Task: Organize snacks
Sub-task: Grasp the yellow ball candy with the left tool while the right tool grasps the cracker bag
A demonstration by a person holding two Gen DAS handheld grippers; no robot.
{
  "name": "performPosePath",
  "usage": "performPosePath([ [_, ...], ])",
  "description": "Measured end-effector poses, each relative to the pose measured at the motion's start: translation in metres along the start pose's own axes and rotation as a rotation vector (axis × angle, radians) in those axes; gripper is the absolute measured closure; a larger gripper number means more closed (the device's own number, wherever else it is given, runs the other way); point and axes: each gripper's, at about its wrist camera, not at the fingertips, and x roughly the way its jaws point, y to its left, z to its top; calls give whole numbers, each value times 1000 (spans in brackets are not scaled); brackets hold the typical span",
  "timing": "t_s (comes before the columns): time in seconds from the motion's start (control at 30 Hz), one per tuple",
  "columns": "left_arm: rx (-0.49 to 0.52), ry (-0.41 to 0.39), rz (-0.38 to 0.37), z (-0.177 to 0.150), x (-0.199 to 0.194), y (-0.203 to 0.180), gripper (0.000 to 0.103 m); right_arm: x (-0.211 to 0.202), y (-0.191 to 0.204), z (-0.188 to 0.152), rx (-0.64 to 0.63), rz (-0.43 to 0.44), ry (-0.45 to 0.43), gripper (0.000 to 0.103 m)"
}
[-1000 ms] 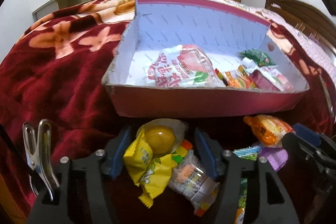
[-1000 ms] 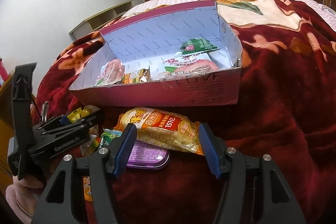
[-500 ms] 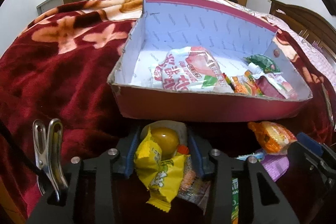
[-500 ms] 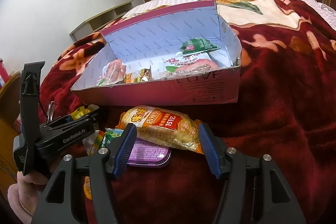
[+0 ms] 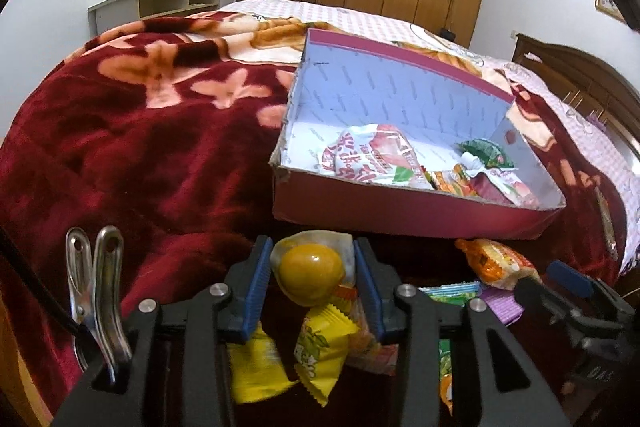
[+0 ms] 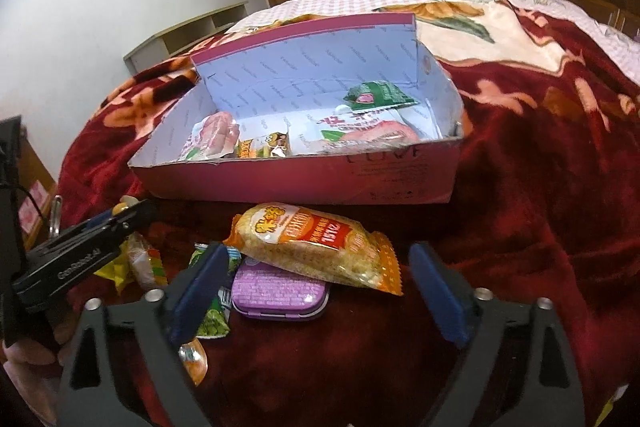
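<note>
- Sorting is partly done: the red box [image 6: 304, 183] lies on the bed [image 5: 132, 147] with its top open, and several snacks are already inside it.
- Inside the box I can see a large white and red packet [image 5: 368, 159] near the front wall, a green packet [image 6: 380, 95] toward 1 o'clock in the right wrist view, and a pink packet [image 6: 214, 139] at the box's 9 o'clock end, with one or two small ones between them.
- The left gripper [image 5: 310, 275] is clamped on a clear packet with a yellow ball-shaped sweet [image 5: 312, 273]; both blue pads press on its sides. It is held just in front of the box, at 12 o'clock from the gripper, and not yet over the rim.
- The right gripper [image 6: 320, 287] is opening, its jaws already wide apart, with an orange rice-cracker packet [image 6: 316, 243] between them but not touched. This packet lies on a purple tin [image 6: 280, 293].
- Still outside the box, on the bed: the rice-cracker packet, the purple tin, a green pea packet [image 6: 212, 323] at 9 o'clock of the tin, a yellow packet [image 5: 324, 351] and some small ones under the left gripper.
- I judge the task about half done; at least five items wait, and the held sweet seems the next one to go in.
</note>
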Motion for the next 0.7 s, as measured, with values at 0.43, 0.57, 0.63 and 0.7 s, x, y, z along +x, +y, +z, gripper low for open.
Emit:
performPosePath([
  [0.43,-35,-26,-59,-1,-8,8,60,44,11,9,55,-38,86,4],
  [0.57,-31,-32,-62,-1,-12,6,60,38,4,7,91,-16,68,10],
  [0.63,-27,-39,-61,0,-15,5,60,36,2,7,103,-8,58,13],
  [0.7,-23,-49,-58,0,-20,3,60,34,1,6,108,6,51,15],
])
